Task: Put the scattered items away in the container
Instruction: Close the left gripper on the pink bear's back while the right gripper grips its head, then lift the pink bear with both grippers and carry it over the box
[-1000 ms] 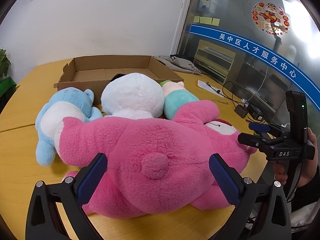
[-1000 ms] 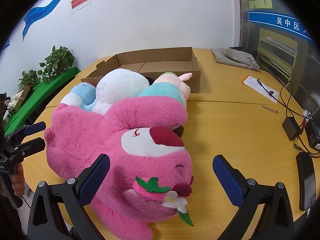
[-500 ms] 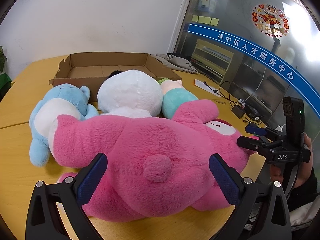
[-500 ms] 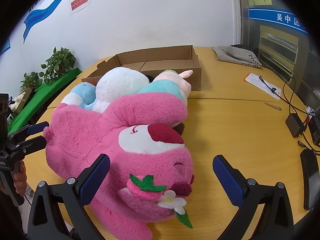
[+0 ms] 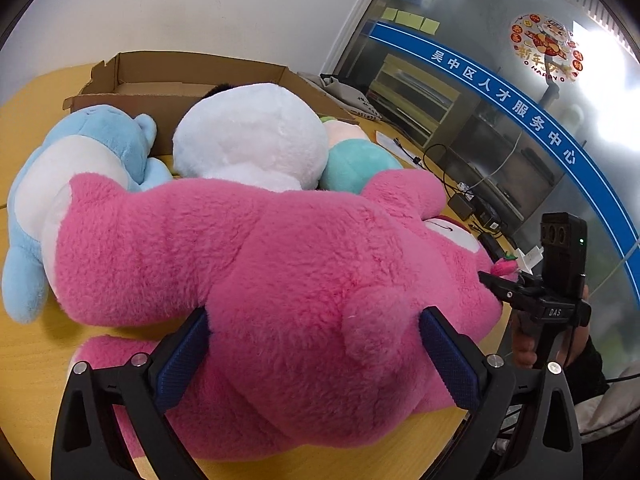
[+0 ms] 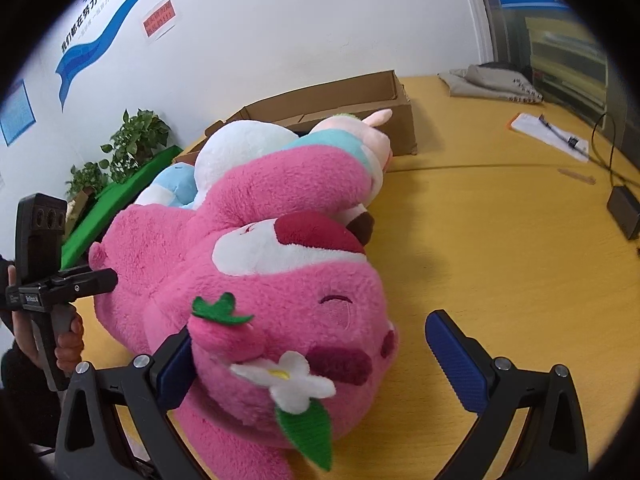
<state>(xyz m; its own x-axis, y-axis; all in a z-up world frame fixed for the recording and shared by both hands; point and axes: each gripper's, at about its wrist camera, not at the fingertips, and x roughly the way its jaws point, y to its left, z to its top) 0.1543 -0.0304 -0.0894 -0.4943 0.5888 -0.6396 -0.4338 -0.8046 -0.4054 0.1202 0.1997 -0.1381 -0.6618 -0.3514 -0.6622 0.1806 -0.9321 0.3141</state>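
A big pink plush bear lies on the yellow table, head toward my right gripper. My left gripper is open, its blue pads on either side of the bear's rump by the tail. My right gripper is open around the bear's head; its left pad touches the strawberry ear, the right pad stands apart. Behind the bear lie a blue plush, a white plush and a teal-pink plush. An open cardboard box stands behind them.
Cables, a power adapter and a paper sheet with a pen lie on the table's right side. Folded grey cloth lies at the far right. Potted plants stand by the wall at left.
Both grippers have moved forward onto the pink bear: the left pads now flank its rump, the right pads its head. The toys have not shifted.
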